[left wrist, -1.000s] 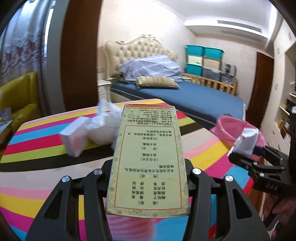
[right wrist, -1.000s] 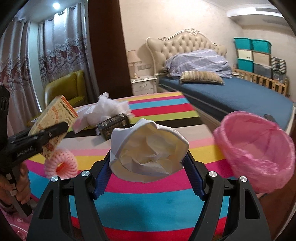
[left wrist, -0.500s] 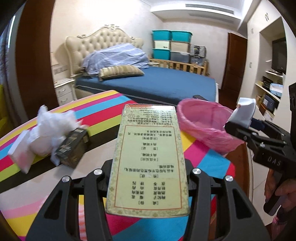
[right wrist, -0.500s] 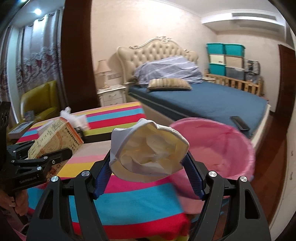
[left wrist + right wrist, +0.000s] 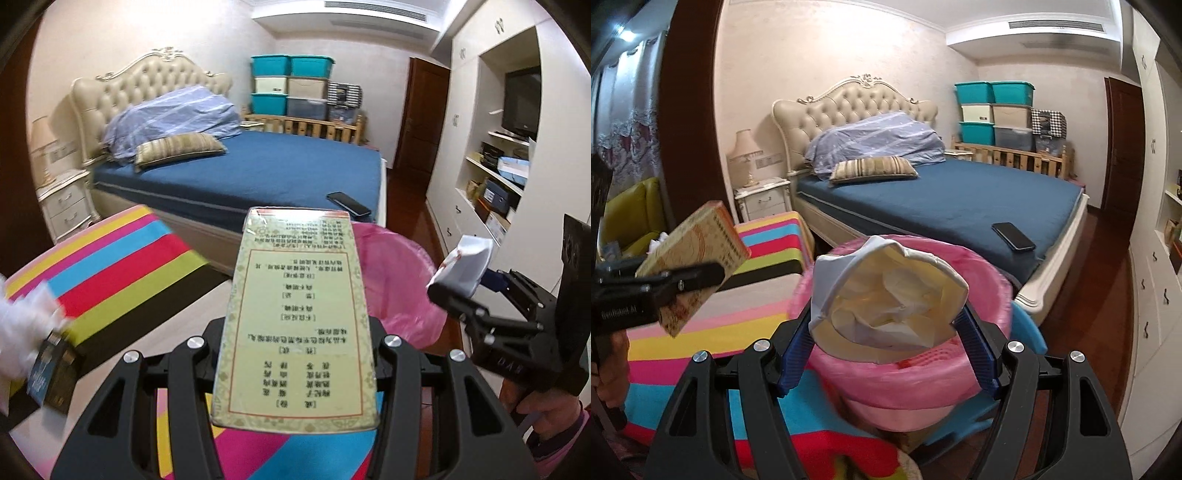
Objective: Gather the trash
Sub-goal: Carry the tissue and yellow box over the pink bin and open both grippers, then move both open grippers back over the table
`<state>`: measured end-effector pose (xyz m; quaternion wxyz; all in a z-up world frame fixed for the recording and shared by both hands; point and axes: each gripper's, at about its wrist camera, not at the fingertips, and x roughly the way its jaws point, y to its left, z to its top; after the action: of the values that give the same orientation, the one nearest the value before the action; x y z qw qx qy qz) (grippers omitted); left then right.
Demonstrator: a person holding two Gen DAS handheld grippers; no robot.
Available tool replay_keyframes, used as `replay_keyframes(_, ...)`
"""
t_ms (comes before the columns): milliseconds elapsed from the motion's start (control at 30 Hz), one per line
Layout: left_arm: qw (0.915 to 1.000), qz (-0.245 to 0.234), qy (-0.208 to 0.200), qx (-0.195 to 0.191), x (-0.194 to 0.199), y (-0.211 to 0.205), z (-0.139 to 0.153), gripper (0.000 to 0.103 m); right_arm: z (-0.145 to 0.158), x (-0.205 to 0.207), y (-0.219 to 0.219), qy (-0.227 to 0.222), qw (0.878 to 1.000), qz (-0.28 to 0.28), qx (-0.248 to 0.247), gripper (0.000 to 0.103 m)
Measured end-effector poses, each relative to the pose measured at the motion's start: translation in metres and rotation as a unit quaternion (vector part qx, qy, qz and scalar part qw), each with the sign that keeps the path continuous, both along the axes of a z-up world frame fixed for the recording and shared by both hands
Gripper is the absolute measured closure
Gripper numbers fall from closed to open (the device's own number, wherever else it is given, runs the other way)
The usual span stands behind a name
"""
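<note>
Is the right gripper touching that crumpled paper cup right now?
Touching. In the right wrist view, the right gripper has its blue fingers pressed against both sides of the crumpled paper cup, squashing it.

Two tools – left tool, right tool – one printed box, one crumpled paper cup, one pink-lined bin, one phone, four teal storage bins.

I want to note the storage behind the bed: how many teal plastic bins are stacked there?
3 teal bins: two side by side on top, one at the lower left of the stack. Others may be hidden.
</note>
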<state>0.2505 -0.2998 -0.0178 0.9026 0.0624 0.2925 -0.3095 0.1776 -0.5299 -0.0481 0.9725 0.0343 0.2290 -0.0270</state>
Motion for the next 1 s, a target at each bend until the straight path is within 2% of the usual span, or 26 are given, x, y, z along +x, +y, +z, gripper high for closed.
replay_keyframes(233, 0.9993, -0.034, 0.011, -0.009, 0.034, -0.039, -0.001, 0.054, -0.007, 0.017, -0.023, 0.004, 1.000, -0.013, -0.005, 0.033)
replay_keyframes(433, 0.9988, -0.047, 0.015, 0.002, 0.055, -0.065, -0.005, 0.053, -0.012, 0.033, -0.034, 0.007, 1.000, -0.017, 0.000, 0.032)
replay_keyframes(500, 0.9988, -0.046, 0.017, 0.006, 0.067, -0.073, -0.006, 0.048, -0.015, 0.039, -0.038, -0.001, 1.000, -0.015, -0.002, 0.030)
replay_keyframes(567, 0.9992, -0.035, 0.018, 0.001, 0.075, -0.075, -0.006, 0.026, -0.018, 0.043, -0.041, 0.004, 1.000, -0.023, -0.001, 0.018)
replay_keyframes(733, 0.9996, -0.023, 0.017, -0.006, 0.081, -0.066, -0.001, 0.025, -0.021, 0.035, -0.052, 0.007, 0.999, -0.044, 0.009, 0.018)
replay_keyframes(967, 0.9997, 0.021, 0.001, -0.009, 0.059, -0.041, 0.014, 0.005, -0.016, 0.005, -0.045, 0.006, 0.999, -0.045, 0.006, 0.018)
replay_keyframes(1000, 0.9996, 0.026, -0.001, -0.008, 0.056, -0.037, 0.016, 0.005, -0.013, 0.001, -0.042, 0.007, 0.999, -0.044, 0.007, 0.018)
